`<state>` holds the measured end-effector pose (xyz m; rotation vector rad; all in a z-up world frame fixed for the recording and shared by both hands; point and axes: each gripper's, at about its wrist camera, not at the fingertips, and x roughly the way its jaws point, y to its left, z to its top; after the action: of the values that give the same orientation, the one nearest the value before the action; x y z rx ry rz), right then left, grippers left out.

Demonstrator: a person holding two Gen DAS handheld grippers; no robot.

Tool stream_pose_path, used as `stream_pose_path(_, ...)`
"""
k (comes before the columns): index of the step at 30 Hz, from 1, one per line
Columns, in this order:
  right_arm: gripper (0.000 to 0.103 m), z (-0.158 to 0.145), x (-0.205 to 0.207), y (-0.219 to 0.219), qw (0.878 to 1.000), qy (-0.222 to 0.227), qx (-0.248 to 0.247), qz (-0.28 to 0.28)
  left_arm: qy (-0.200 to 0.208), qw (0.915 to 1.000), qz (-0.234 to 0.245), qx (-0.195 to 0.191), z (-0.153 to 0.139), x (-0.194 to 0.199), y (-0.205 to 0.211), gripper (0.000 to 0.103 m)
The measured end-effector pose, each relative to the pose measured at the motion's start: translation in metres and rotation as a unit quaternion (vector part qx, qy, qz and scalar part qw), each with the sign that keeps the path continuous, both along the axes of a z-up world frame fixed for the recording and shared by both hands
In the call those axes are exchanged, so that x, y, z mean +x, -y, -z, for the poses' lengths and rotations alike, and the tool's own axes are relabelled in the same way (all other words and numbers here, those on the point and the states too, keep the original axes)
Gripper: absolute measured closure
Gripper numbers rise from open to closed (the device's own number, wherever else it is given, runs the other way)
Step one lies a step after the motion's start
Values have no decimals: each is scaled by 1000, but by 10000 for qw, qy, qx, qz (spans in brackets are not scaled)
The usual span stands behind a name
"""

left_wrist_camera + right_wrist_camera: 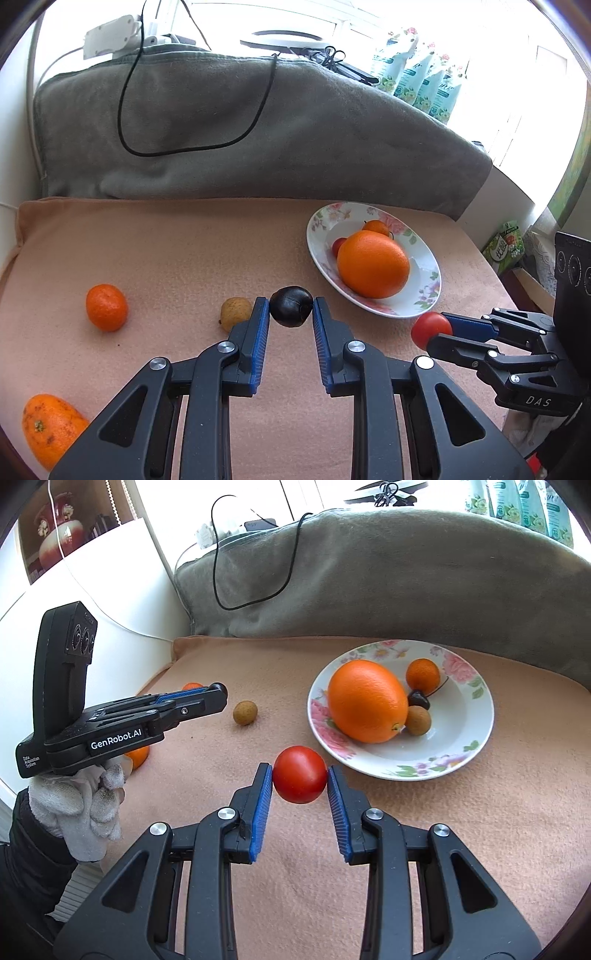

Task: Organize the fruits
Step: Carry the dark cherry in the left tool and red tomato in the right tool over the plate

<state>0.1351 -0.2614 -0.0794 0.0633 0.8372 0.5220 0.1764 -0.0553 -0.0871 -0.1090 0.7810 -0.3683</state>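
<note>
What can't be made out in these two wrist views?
- Left wrist view: most of the small dark cherry on the floral plate, hidden behind the large orange.
- Left wrist view: bottom-left spotted orange, cut off by the lens edge and the left gripper.
- Right wrist view: two oranges hidden by that gripper; its black fruit too.

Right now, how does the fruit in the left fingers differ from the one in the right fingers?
The dark fruit in the left gripper is nearly black; the tomato in the right gripper is bright red. The dark fruit looks dimpled, the tomato smooth and glossy. The tomato seems somewhat bigger. Both are round, pinched between blue pads, near the plate.
</note>
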Motion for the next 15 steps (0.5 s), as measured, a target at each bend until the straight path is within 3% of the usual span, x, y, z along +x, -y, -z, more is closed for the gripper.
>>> stream_pose_path(15,71,-2,13,44,9992,71,17,389,156,9994,314,58,-12,39,55,81)
